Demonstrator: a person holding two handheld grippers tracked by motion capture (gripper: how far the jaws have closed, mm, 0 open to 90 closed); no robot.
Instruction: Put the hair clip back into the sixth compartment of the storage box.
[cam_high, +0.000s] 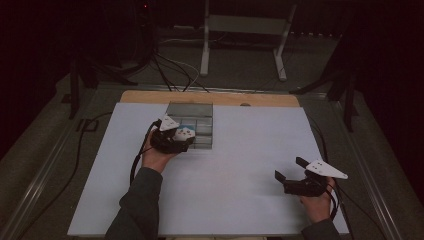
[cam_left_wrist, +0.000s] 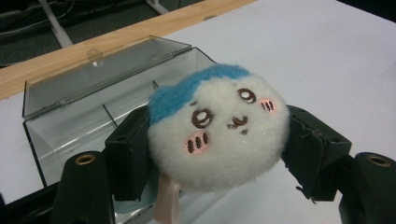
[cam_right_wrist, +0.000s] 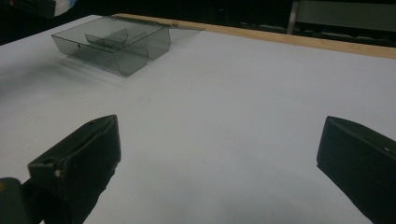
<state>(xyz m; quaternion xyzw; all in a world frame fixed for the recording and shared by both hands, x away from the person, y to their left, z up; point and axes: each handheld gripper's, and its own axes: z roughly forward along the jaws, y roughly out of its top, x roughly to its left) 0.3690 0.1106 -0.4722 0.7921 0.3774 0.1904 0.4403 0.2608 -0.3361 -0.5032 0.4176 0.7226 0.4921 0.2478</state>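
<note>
Left hand-held gripper (cam_left_wrist: 219, 154) clenched on plush toy (cam_left_wrist: 218, 133), embroidered face plain in its own view.

High view: from above the near edge, facing forward and down over the whole white table (cam_high: 240, 165). Left gripper view: along the jaws, very near, plush face (cam_left_wrist: 217, 126) clamped between them, clear compartment box (cam_left_wrist: 88, 107) just beyond. Right gripper view: low over the table, jaws wide apart, same box (cam_right_wrist: 114, 44) far ahead and left. Shared by all three: box and tabletop.
</note>
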